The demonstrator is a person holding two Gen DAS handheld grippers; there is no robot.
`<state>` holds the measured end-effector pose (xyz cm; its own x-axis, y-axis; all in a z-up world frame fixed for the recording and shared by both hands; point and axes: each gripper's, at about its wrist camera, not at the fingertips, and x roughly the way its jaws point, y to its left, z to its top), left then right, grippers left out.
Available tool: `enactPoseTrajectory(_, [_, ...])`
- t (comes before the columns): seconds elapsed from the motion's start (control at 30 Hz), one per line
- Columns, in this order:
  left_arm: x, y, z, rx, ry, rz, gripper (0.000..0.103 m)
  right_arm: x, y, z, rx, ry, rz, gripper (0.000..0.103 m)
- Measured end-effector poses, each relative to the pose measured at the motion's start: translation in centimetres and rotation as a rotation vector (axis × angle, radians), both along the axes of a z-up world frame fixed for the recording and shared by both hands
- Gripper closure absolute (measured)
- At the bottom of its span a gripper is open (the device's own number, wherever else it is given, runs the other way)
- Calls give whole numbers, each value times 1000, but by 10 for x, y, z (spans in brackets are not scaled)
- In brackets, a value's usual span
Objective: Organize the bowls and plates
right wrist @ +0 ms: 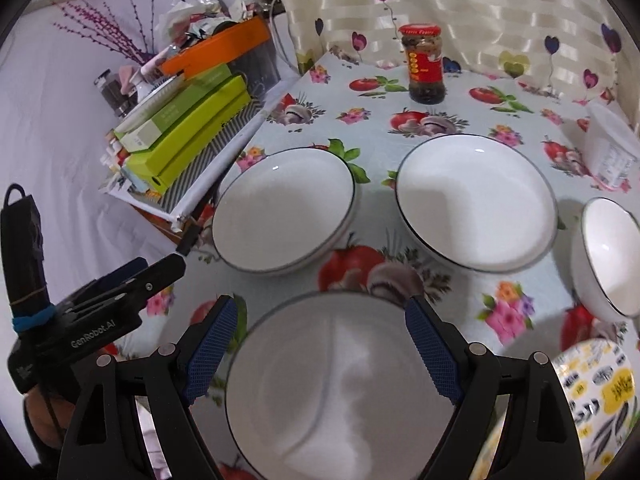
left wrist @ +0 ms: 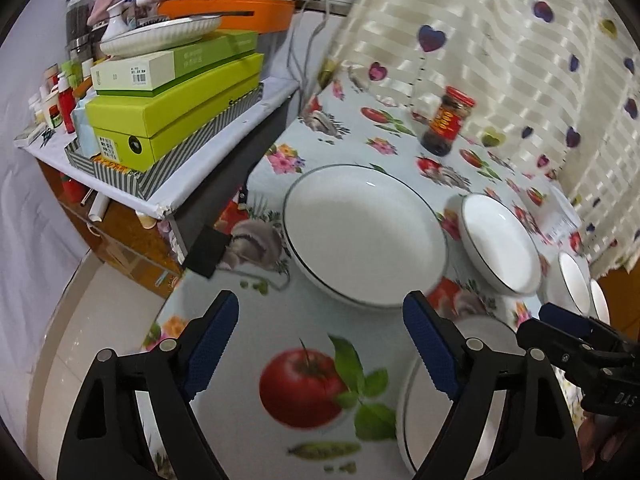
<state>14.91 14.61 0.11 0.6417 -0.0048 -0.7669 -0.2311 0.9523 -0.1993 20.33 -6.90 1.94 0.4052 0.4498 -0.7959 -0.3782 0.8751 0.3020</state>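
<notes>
In the left wrist view my left gripper (left wrist: 324, 340) is open over bare flowered tablecloth, with nothing between its fingers. A white plate with a dark rim (left wrist: 420, 420) lies partly under its right finger. Beyond it sit a large white plate (left wrist: 364, 236), a smaller one (left wrist: 500, 244) and small white bowls (left wrist: 574, 280). My right gripper (right wrist: 322, 344) is open, its fingers standing on either side of the near white plate (right wrist: 340, 388). Further back are two white plates (right wrist: 284, 208) (right wrist: 476, 204), with a white bowl (right wrist: 608, 256) to the right.
A red-lidded jar (right wrist: 426, 64) stands at the back by the heart-print curtain (right wrist: 480, 12). A plastic tub (right wrist: 608, 152) sits at the right and a patterned bowl (right wrist: 592, 396) at the near right. Stacked green boxes (left wrist: 176, 112) crowd a side shelf on the left.
</notes>
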Motion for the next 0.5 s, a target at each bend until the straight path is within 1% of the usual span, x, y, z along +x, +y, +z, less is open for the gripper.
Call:
enactPoseTrajectory(0.07, [8, 6, -3, -13, 3, 8, 24, 13, 5, -4, 2, 17, -3, 20])
enactPoseTrajectory(0.1, [14, 10, -5, -26, 13, 15, 29, 18, 7, -6, 4, 25, -3, 22])
enactPoseTrajectory(0.13, [18, 12, -7, -37, 20, 19, 31, 24, 8, -8, 7, 33, -6, 24])
enactPoseTrajectory(0.23, [31, 20, -13, -63, 29, 32, 31, 41, 14, -16, 10, 62, -13, 28])
enactPoseTrajectory(0.3, [39, 25, -17, -73, 37, 43, 31, 53, 15, -22, 16, 80, -18, 29])
enactPoseTrajectory(0.37, [47, 28, -21, -69, 44, 51, 31, 64, 17, -28, 15, 100, -24, 30])
enactPoseTrajectory(0.5, [59, 37, -29, -70, 56, 59, 33, 83, 22, -40, -6, 124, -23, 35])
